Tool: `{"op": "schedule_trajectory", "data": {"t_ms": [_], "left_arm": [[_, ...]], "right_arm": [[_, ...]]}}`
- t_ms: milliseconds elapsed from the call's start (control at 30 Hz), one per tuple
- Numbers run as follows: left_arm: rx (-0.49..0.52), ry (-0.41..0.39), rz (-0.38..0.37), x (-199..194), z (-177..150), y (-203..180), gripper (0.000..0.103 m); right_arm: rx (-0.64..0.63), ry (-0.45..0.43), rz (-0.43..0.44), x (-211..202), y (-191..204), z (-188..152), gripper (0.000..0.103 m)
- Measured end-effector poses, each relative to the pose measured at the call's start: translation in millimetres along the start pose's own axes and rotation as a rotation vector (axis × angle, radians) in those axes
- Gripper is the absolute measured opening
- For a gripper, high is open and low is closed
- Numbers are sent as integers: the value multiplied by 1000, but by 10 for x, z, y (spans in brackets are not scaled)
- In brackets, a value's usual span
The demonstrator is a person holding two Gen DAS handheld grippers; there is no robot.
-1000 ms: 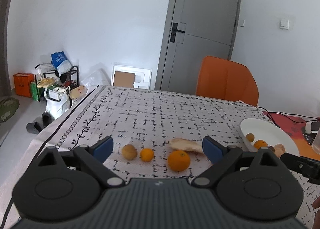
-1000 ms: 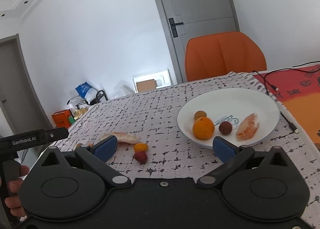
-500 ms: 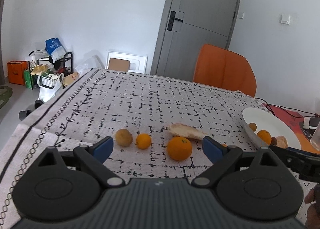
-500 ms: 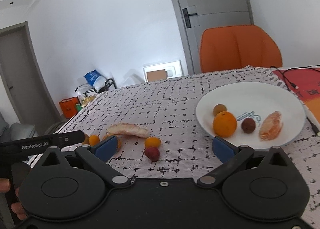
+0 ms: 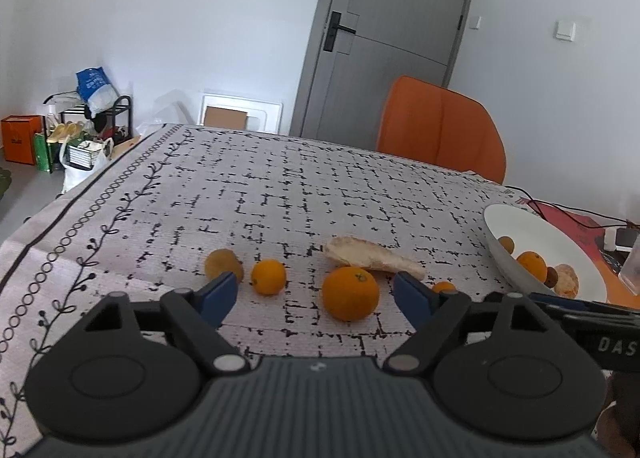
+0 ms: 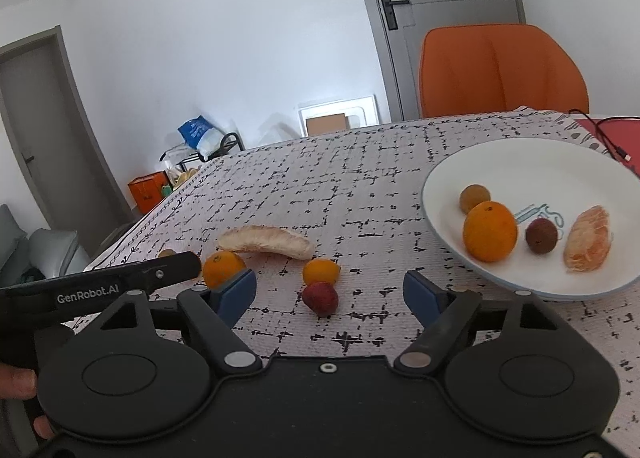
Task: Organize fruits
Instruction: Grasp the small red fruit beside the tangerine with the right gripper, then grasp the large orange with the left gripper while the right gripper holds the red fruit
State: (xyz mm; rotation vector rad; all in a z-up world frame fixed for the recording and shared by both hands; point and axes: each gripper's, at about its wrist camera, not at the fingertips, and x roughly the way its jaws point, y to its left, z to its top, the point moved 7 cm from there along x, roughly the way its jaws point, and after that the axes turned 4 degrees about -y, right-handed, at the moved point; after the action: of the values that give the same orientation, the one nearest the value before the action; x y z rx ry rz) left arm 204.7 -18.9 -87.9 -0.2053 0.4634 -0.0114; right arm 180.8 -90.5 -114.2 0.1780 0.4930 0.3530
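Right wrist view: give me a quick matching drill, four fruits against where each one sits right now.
Fruits:
1. red lychee
2. peeled orange segment
3. pomelo slice
4. large orange

Places:
A. on the white plate, rightmost piece
B. on the tablecloth, between the open right gripper fingers
C. on the plate, beside the dark lychee
D. on the tablecloth, behind the small orange

Pairs: 1-B, 2-A, 3-D, 4-C

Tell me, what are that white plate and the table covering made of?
The white plate looks like glazed ceramic: smooth, glossy, with a thin bluish rim, though melamine is possible. The table covering looks like woven fabric: matte, with a visible weave, a printed black pattern, and a soft drape over the table's edge.
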Motion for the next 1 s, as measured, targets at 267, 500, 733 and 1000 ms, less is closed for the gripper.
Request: {"op": "schedule_trajectory", "data": {"t_ms": [267, 500, 733, 1000], "left_arm": [[-6, 22, -29, 112, -28, -59, 70], [-7, 34, -39, 139, -53, -48, 63], [-10, 33, -40, 149, -46, -63, 61], [22, 44, -45, 259, -36, -177, 59]], "right_arm": [[-20, 44, -2, 160, 31, -43, 67], [-10, 81, 8, 301, 25, -111, 29], [-24, 77, 14, 239, 36, -75, 22], [-7, 30, -4, 47, -47, 15, 22]]}}
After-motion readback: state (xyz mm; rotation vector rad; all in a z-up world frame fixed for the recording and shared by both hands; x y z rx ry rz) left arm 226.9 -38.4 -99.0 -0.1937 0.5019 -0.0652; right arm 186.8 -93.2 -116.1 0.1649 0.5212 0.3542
